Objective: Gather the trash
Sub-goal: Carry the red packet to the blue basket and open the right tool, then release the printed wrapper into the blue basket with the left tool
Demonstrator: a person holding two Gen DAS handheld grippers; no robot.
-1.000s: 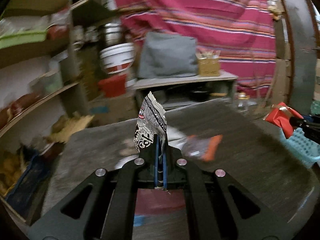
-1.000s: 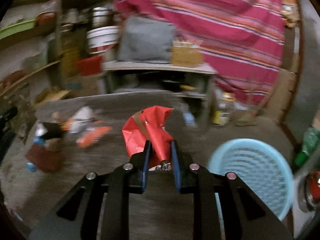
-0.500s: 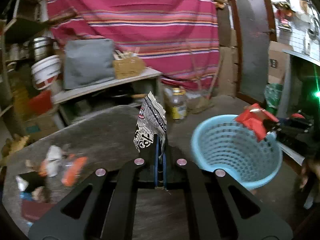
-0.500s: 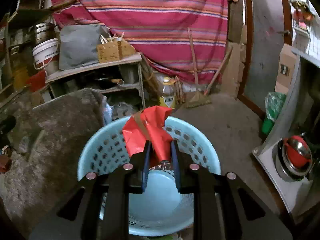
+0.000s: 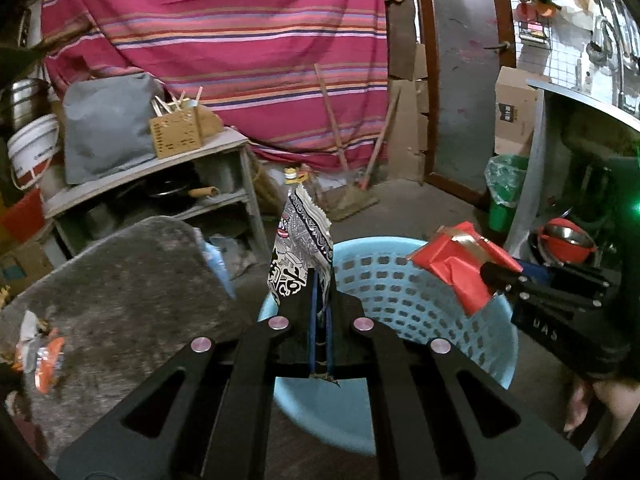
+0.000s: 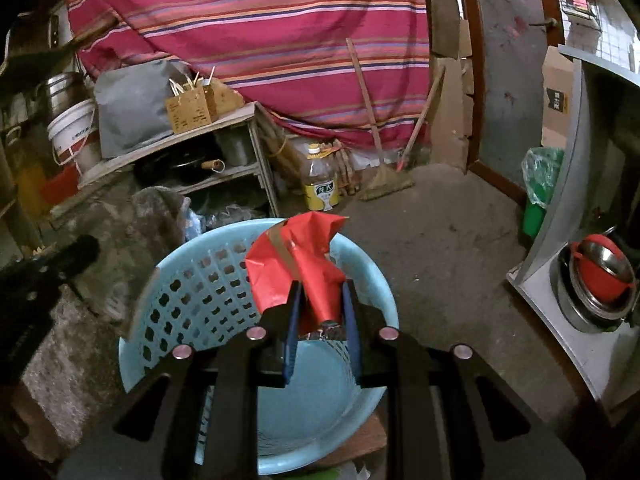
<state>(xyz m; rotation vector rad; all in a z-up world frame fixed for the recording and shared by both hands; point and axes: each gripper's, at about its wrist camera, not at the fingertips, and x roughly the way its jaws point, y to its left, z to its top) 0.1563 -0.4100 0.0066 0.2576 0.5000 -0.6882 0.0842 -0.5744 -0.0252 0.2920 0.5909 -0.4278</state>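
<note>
My left gripper (image 5: 319, 280) is shut on a black-and-white printed wrapper (image 5: 298, 246) that stands upright above the near rim of a light blue perforated basket (image 5: 404, 300). My right gripper (image 6: 320, 292) is shut on a crumpled red wrapper (image 6: 298, 258) and hangs over the same basket (image 6: 192, 296), whose inside looks bare. In the left wrist view the right gripper (image 5: 490, 276) comes in from the right with the red wrapper (image 5: 456, 258) over the basket's far right rim. More wrappers (image 5: 40, 354) lie on the grey table (image 5: 120, 300) at the left.
A shelf unit (image 6: 192, 148) with a grey bag, a box and a white bucket stands behind. An oil bottle (image 6: 320, 184) and brooms (image 6: 384, 172) rest against the striped cloth. A green bin (image 6: 540, 196) and a metal counter with bowls (image 6: 600, 276) are at the right.
Both grippers swung right from the table to above the blue basket, each keeping its wrapper. The table's litter has slid to the far left of view.
</note>
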